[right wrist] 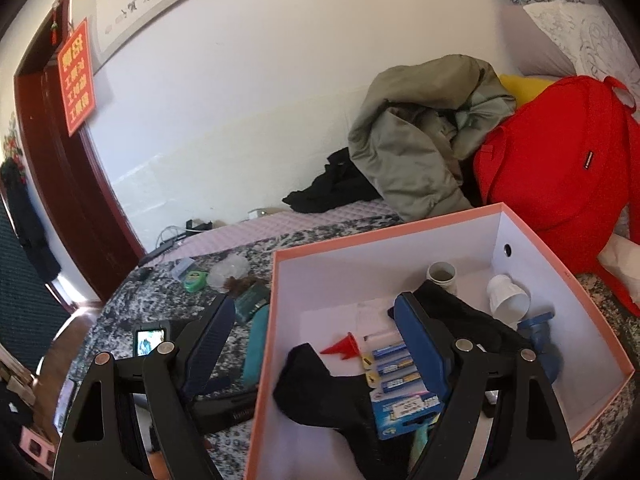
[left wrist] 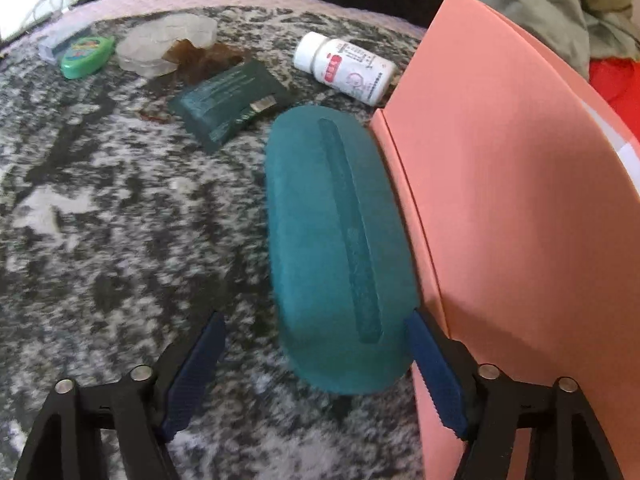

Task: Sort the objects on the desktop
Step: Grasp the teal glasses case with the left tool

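Observation:
A teal glasses case [left wrist: 336, 248] lies lengthwise on the mottled grey cloth, close against the pink box's outer wall [left wrist: 500, 200]. My left gripper [left wrist: 316, 315] straddles the case's near end. Its right pad [left wrist: 436, 372] sits at the case's edge, while the left pad [left wrist: 196, 376] stands clear of it, so the jaws are open. In the right wrist view the case [right wrist: 256, 344] shows beside the box [right wrist: 276, 320]. My right gripper [right wrist: 316, 300] hovers open over the box's left wall, holding nothing.
On the cloth beyond lie a white pill bottle [left wrist: 344, 66], a dark green packet [left wrist: 232, 102], a green oval container [left wrist: 86, 56] and a clear plastic case [left wrist: 164, 44]. The box holds batteries [right wrist: 396, 368], a red funnel [right wrist: 344, 346], black cloth [right wrist: 320, 392] and a white cup [right wrist: 508, 296]. A red backpack [right wrist: 560, 160] sits behind.

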`<state>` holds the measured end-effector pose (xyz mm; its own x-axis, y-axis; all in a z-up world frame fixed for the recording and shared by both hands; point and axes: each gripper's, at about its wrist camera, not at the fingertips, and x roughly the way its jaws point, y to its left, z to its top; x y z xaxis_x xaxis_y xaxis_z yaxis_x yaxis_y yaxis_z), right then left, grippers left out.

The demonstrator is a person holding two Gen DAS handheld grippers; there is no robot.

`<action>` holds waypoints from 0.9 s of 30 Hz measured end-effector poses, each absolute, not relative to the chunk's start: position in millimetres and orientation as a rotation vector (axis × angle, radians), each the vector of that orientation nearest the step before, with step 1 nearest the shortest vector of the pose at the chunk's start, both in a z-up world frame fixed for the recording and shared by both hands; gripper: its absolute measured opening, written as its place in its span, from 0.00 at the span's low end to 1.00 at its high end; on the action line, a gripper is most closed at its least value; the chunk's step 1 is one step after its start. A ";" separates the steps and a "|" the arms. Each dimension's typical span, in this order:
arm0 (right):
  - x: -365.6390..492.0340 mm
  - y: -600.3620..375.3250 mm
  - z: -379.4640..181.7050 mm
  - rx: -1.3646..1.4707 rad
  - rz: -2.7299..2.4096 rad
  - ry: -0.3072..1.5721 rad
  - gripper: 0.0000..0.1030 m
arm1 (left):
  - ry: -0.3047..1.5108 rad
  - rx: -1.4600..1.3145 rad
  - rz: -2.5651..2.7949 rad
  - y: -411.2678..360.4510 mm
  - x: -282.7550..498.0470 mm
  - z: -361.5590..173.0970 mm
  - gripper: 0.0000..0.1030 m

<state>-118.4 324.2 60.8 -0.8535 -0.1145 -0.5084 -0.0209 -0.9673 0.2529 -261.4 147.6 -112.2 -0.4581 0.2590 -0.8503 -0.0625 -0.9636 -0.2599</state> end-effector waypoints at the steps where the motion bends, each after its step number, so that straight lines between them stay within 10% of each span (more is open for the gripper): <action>1: -117.9 325.4 60.4 0.836 -2.955 -0.383 0.82 | -0.291 -1.520 2.500 150.3 -263.4 -113.0 0.65; 27: -131.8 273.8 51.4 0.861 -2.915 -0.145 0.82 | -0.130 -1.584 2.630 137.1 -277.1 -124.6 0.66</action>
